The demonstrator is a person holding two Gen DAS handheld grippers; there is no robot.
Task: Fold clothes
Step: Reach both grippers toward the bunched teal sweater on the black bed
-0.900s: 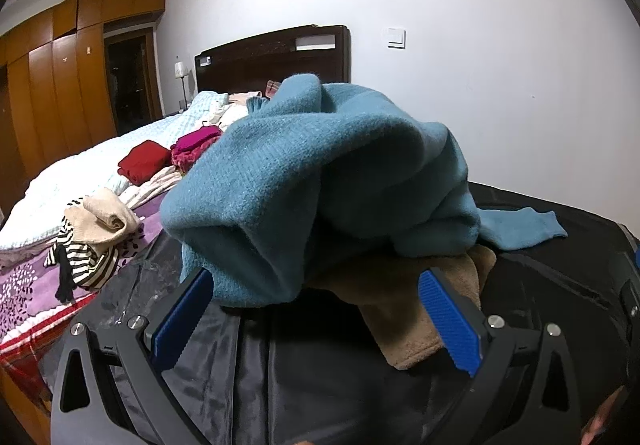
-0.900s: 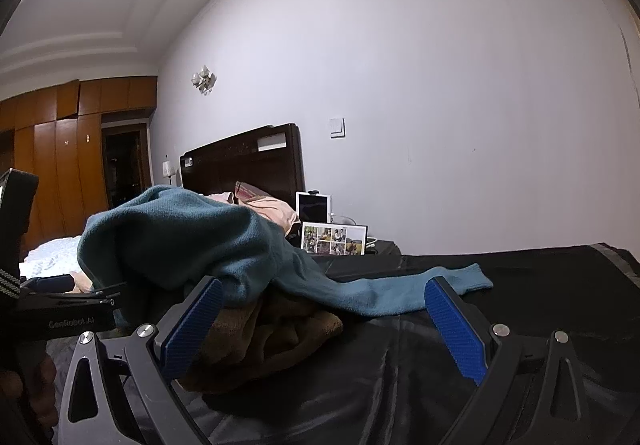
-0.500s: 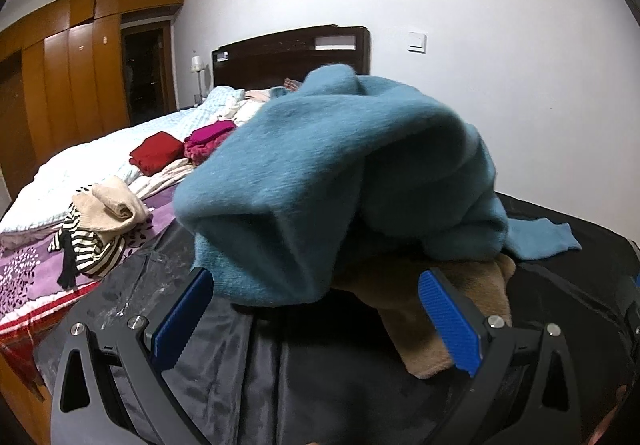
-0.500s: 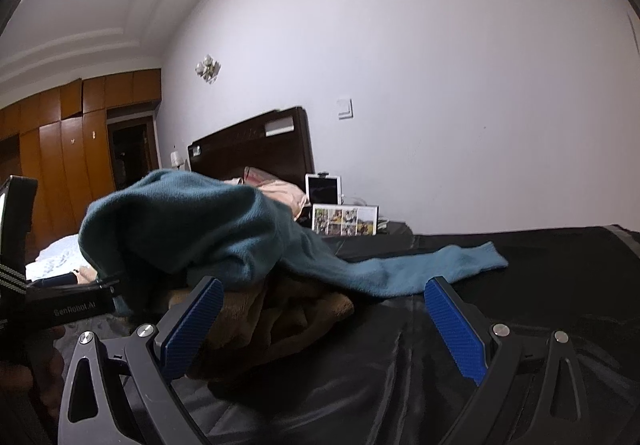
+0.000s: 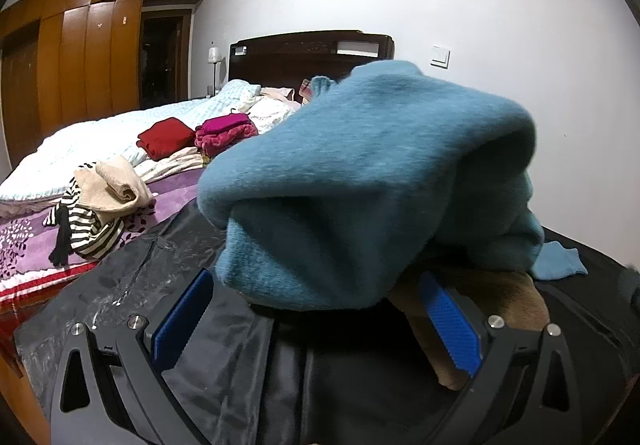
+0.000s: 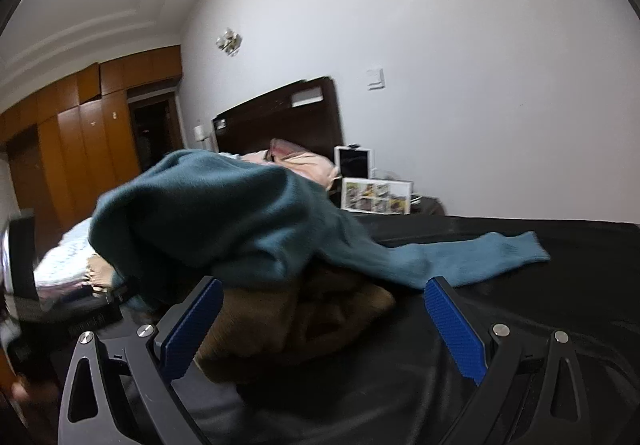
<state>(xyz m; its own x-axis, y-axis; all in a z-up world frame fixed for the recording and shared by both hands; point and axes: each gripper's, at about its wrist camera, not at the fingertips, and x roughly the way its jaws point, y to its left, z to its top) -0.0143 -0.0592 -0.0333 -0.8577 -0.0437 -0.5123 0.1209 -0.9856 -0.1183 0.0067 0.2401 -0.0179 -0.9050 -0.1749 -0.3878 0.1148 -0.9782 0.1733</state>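
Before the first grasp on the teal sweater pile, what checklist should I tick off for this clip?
1. Left tool open: ok, jaws wide, nothing pinched.
2. Right tool open: ok, jaws wide, nothing pinched.
3. Fuzzy teal knit sweater spread flat: not ok, bunched in a heap.
4. Teal sleeve reachable: ok, lies stretched out on the black glossy sheet.
5. Sweater free of other clothes: not ok, it lies over a brown fleece garment.
6. Sweater's hem or collar located: cannot tell.
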